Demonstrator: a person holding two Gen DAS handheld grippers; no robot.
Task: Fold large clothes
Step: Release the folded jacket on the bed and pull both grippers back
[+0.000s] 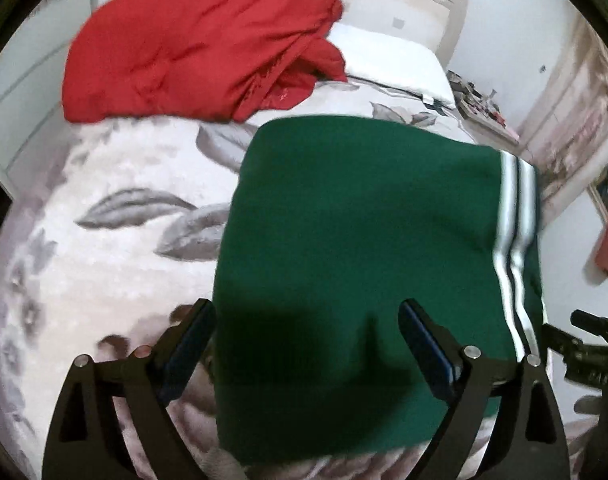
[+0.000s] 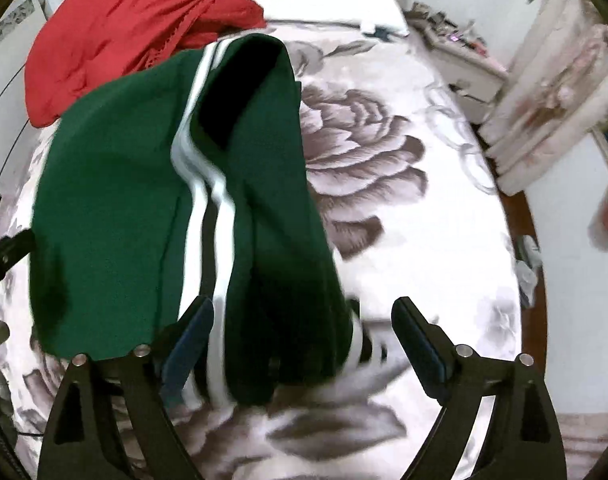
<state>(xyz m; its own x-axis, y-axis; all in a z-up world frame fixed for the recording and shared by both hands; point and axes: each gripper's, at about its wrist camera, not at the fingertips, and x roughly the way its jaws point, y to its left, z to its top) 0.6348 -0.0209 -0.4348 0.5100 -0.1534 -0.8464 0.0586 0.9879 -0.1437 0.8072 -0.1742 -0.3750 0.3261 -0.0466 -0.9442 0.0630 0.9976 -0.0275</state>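
A: Quick pass. Main item?

B: Dark green knit garment with two white stripes (image 1: 356, 240), folded into a rough rectangle on the floral grey-and-white bedspread (image 1: 103, 248). Using the green garment as the landmark.

A: Grippers?

B: Left gripper (image 1: 308, 344) hangs over the garment's near edge, jaws spread wide, nothing pinched; the cloth lies below them, not pressed by the pads. Right gripper (image 2: 299, 340) likewise stands wide apart over the near corner by the stripes, holding nothing.

A: Fold tidy?

B: Not on the stripe side. In the right wrist view the striped end (image 2: 239, 128) humps up with a dark hollow under it, so that layer isn't flat. The rest looks smooth.

A: Anything else?

B: Crumpled red fabric pile (image 1: 199, 40) beyond the garment's far edge, just touching or overlapping it in the right wrist view; can't say which. White pillow (image 1: 388, 60) farther back past that.

A: Step?

B: My read: one fold is laid down and let go. Task is partway, since the garment is compact but loose at one end.

A: Next move?

B: Judgement only: press or re-pinch the raised striped end to flatten it, or take both near corners for another fold away from the grippers. Needs even grips on both sides, else the stack skews.
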